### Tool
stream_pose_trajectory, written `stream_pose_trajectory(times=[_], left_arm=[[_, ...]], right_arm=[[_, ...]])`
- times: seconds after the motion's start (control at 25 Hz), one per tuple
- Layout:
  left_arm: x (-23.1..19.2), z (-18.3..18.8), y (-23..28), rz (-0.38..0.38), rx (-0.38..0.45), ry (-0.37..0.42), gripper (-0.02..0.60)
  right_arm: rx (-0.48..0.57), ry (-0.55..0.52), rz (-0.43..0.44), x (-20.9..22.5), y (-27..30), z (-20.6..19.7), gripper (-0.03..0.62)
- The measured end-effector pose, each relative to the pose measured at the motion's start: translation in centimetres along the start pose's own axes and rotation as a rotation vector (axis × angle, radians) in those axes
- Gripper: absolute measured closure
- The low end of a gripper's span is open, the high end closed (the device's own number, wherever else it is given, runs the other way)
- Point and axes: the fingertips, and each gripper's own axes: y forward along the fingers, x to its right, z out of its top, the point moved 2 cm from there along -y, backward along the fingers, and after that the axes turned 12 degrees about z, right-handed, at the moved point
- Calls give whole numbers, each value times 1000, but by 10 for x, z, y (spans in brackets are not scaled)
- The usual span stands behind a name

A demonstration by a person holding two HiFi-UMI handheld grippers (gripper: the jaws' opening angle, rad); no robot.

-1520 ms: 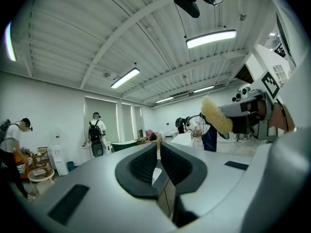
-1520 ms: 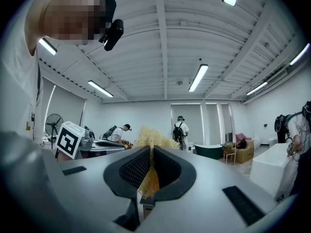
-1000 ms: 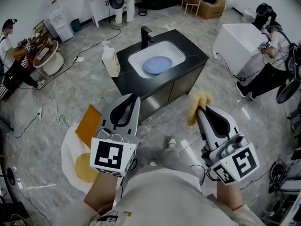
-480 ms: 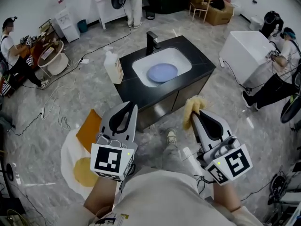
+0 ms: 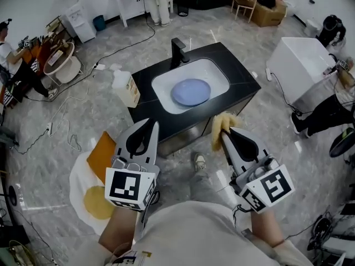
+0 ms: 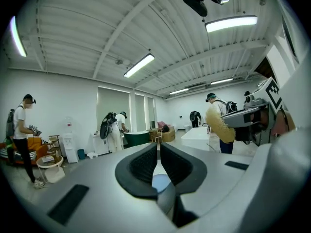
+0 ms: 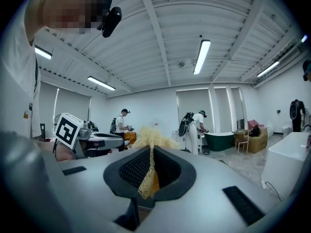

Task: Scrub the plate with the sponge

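A pale blue plate [image 5: 191,91] lies in the white sink basin [image 5: 166,82] of a black-topped cabinet ahead of me. My right gripper [image 5: 222,129] is shut on a yellow fibrous sponge [image 5: 217,127], held in the air short of the cabinet's front edge; the sponge [image 7: 151,139] sticks up between the jaws in the right gripper view. My left gripper [image 5: 148,124] is shut with nothing in it, level with the right one and to its left. From the left gripper [image 6: 158,152] view the sponge [image 6: 217,125] shows at the right.
A black tap [image 5: 178,50] stands at the basin's back. A white soap jug [image 5: 126,87] sits left of the cabinet. A yellow and orange mat [image 5: 94,176] lies on the floor at left, with cables around. People work at the room's edges; a white box [image 5: 302,65] stands at right.
The sink cabinet has come closer and lower in the head view as I move toward it. Both grippers keep their hold and stance.
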Motion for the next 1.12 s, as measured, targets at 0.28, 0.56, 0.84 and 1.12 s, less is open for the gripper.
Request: stream_pose_trajectory(times=[0.28,0.56,0.84,1.12], left_arm=[[3,-20,102,60,-113,-28,545],[10,-51,181,137,-281,-85,545],[12,-101,222,156,-425,-127,543],[3,-150,242,151,-541,-207,452]], right_arm=[[-91,46,99,102,51,-20,549],[-194,83,224,185,97,-44,549],[-294,110,281,240,141,-92,549],[-390,121,305,260,186,-131,549]])
